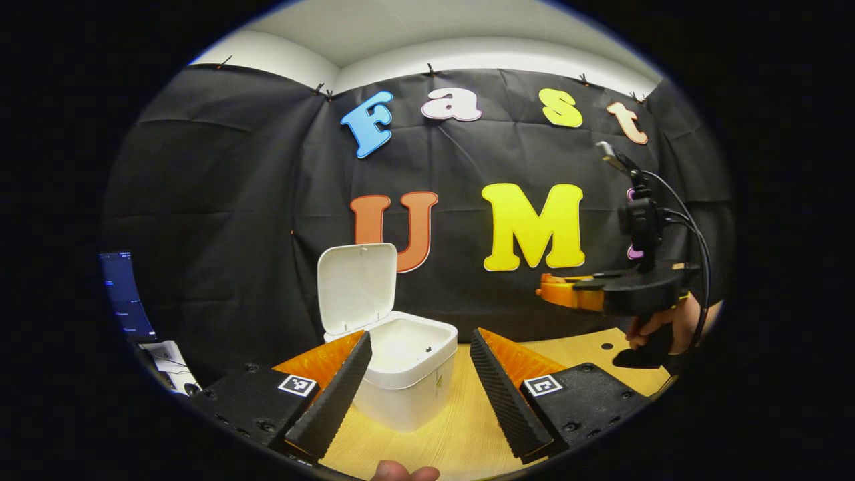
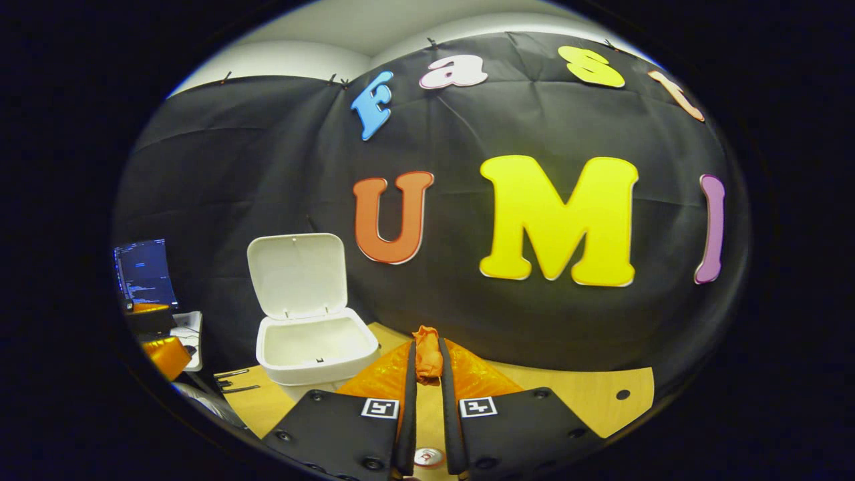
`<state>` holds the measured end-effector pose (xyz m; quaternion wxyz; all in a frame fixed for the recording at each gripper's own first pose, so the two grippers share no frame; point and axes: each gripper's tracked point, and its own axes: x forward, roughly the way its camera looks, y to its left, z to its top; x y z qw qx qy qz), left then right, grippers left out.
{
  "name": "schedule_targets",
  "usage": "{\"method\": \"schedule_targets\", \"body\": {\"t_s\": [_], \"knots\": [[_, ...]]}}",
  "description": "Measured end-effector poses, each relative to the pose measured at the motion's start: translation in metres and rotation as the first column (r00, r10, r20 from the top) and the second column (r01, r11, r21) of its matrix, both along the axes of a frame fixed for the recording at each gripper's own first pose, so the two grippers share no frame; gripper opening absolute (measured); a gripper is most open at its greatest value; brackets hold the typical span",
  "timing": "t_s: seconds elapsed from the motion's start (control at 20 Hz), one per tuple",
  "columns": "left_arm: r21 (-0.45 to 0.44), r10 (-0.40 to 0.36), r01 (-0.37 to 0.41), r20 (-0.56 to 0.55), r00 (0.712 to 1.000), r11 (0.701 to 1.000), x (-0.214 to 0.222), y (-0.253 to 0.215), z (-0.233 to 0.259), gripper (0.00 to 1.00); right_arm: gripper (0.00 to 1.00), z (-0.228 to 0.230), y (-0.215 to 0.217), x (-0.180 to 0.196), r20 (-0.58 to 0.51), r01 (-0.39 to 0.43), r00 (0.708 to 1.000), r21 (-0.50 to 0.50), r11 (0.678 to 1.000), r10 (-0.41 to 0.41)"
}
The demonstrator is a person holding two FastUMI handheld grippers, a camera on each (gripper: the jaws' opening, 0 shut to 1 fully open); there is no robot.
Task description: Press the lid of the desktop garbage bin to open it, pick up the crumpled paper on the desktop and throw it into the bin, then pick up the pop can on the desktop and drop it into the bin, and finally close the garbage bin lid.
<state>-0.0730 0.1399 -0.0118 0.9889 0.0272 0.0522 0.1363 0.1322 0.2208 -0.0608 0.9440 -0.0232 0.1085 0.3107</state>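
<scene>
- Two tools in play. The right gripper [image 2: 427,349] has its fingers drawn nearly together, and they pinch a small orange wad at their very tips, by my read the crumpled paper [image 2: 427,361].
- It is gripped far out at the tips, likely so it falls clean once the fingers part.
- Left gripper [image 1: 421,339]: fingers spread wide, nothing between them. It looks straight at the bin with its mouth framed in the gap, and seems to be standing by.
- Left gripper view also catches the right tool off to the side, carried level in a hand [image 1: 668,327] above the table [image 1: 588,347], well apart from the bin.
- Garbage bin [image 1: 407,374] sits on the tabletop by the back cloth, lid [image 1: 357,287] tipped upright behind the opening. So the press step looks done, and the inside looks bare.
- Low between the right fingers there is a small round metal top, probably the pop can [image 2: 427,457], down near the table edge and waiting its turn.
- Next call, I reckon: swing the paper leftward over the open mouth.
</scene>
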Motion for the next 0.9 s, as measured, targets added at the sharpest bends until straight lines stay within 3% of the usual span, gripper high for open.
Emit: {"method": "schedule_targets", "body": {"t_s": [0.3, 0.55, 0.9], "knots": [[-0.006, 0.078, -0.078, 0.001, 0.997, 0.997, -0.016, 0.031, 0.005, 0.96, 0.18, -0.012, 0.094, -0.002, -0.026, -0.149, 0.989, -0.006, 0.989, 0.149], [-0.008, 0.139, -0.139, -0.01, 0.99, 0.99, -0.031, 0.054, 0.004, 0.96, 0.18, -0.051, 0.164, -0.002, -0.081, -0.255, 0.965, -0.053, 0.965, 0.251], [0.024, 0.208, -0.207, -0.02, 0.978, 0.978, -0.048, 0.081, 0.006, 0.96, 0.19, -0.11, 0.211, 0.009, -0.164, -0.283, 0.951, -0.132, 0.95, 0.261]]}}
